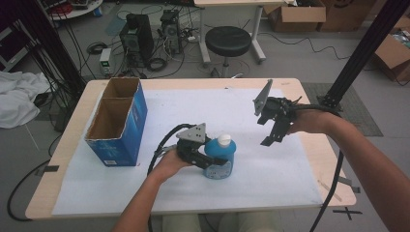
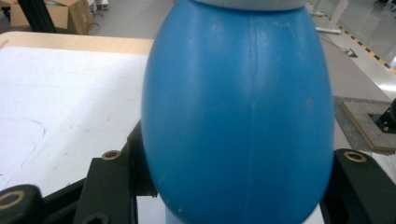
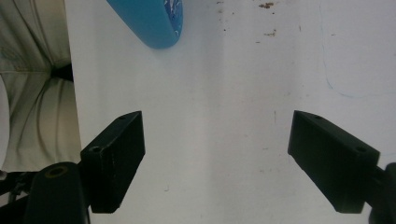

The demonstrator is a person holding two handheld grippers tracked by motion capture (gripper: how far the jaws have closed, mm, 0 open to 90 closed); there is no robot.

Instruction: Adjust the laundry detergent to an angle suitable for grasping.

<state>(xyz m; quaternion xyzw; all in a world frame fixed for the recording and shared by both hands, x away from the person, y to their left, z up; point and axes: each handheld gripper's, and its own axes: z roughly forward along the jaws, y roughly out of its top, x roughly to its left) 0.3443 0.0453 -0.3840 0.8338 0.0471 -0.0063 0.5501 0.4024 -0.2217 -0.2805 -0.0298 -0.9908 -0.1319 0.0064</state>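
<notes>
The high view shows a desk (image 1: 58, 188) with a big white sheet (image 1: 270, 174) on top. A blue bottle (image 1: 220, 157) with a white cap (image 1: 224, 140) stands upright on the sheet, near the middle of the desk and close to the person's side. The left tongs (image 1: 212, 162) grip the bottle around its round body. The person's left hand (image 1: 171, 164) holds these tongs from the left side of the bottle.

In the left gripper view, the blue bottle (image 2: 238, 112) sits very close between the two black jaws. One jaw presses on each side of it.

The right tongs (image 1: 273, 133) hang in the air above the right part of the desk, well apart from the bottle. The right hand (image 1: 307, 121) holds them. Their jaws are spread wide with nothing between them. In the right gripper view, the right tongs (image 3: 215, 158) point down at the bare white sheet (image 3: 224, 93), and a bit of the blue bottle (image 3: 152, 21) shows at the top.

A tall blue box (image 1: 118, 123) with an open top stands on the left part of the desk, apart from the bottle. Behind the desk, a black stool (image 1: 228, 41) stands on the floor.
</notes>
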